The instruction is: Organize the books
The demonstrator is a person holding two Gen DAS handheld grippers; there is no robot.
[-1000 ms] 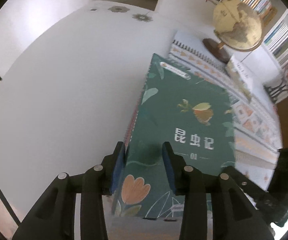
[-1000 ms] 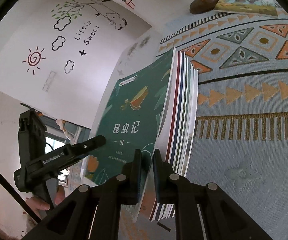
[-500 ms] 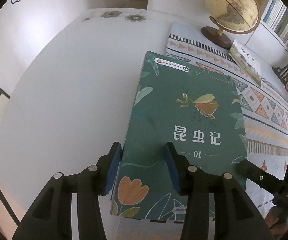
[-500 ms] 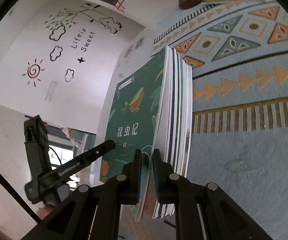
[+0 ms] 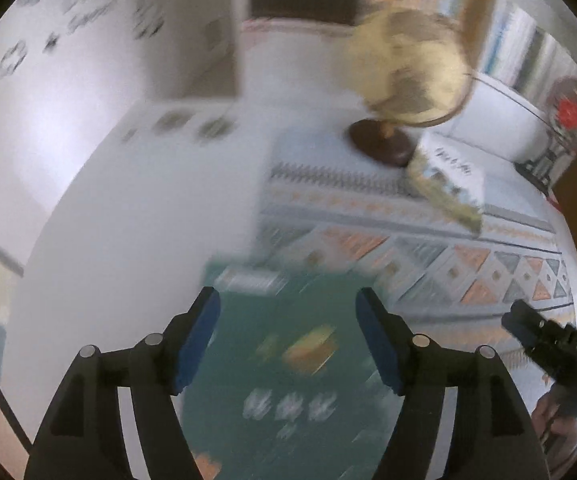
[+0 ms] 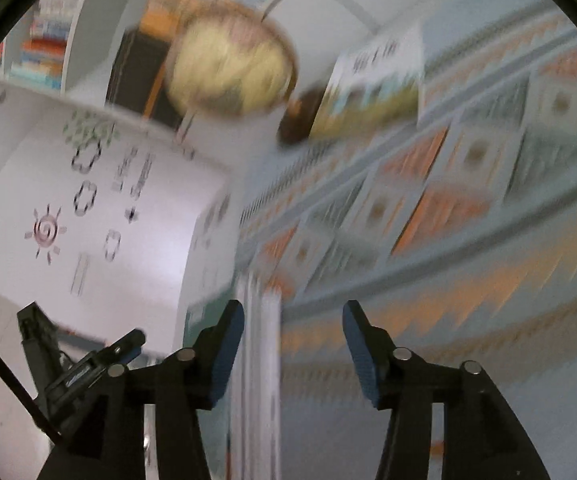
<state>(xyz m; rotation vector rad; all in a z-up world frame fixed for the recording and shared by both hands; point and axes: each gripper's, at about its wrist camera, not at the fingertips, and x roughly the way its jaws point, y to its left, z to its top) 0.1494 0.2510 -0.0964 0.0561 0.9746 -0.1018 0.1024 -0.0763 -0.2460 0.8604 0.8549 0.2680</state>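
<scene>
Beneath both opening claws [image 5: 288,320] [image 6: 294,330], neither gripping, green book stack [image 5: 288,392], title blurred unreadable.

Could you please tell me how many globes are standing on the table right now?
1. The globe stands on its dark round base at the far end of the patterned table runner, just behind a thin picture book. The frames are blurred, so small things elsewhere may be missed.

White wall [image 6: 136,240] with sun, cloud decals; bookshelves [image 5: 528,52] behind; patterned rug [image 6: 468,200]
</scene>
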